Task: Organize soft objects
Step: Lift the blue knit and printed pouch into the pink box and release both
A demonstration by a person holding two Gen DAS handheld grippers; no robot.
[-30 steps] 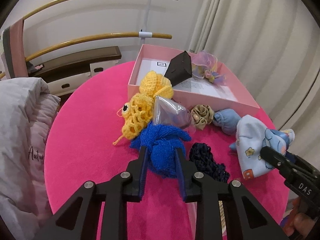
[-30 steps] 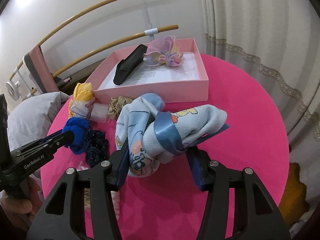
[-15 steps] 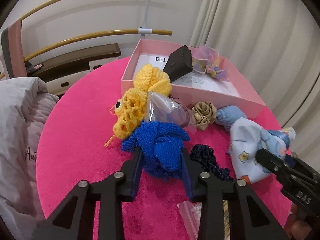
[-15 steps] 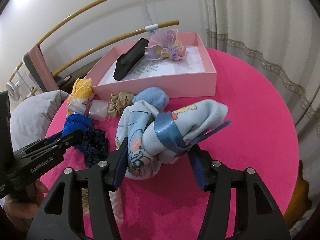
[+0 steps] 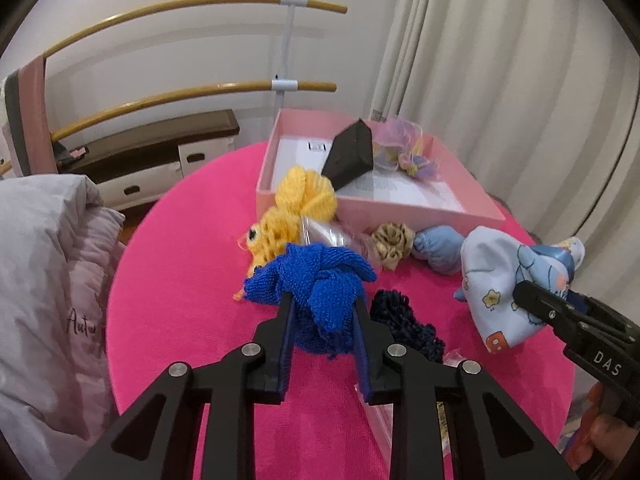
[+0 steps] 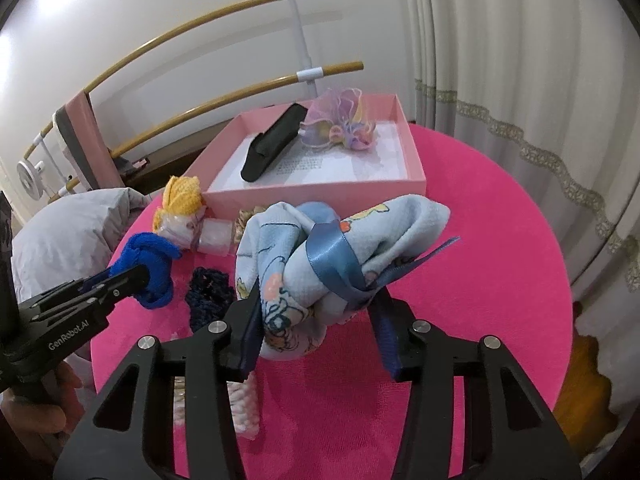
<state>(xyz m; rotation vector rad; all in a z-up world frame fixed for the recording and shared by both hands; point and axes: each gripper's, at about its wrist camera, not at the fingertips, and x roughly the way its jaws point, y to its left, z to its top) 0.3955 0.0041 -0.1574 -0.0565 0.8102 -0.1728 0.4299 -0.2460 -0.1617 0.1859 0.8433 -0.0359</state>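
Observation:
My left gripper is shut on a blue knitted cloth and holds it above the pink tabletop; it also shows in the right wrist view. My right gripper is shut on a light blue printed cloth bundle tied with a blue ribbon, lifted off the table; it shows in the left wrist view. The pink box at the back holds a black case and a pastel frilly scrunchie.
On the pink round table lie a yellow crochet toy, a clear plastic bag, a beige scrunchie, a light blue scrunchie, a dark navy knit piece. Grey bedding lies left. Curtains hang right.
Both grippers have risen and pulled back a little, lifting the blue knit and the printed bundle off the table. The bundle now sits clear of the light blue scrunchie.

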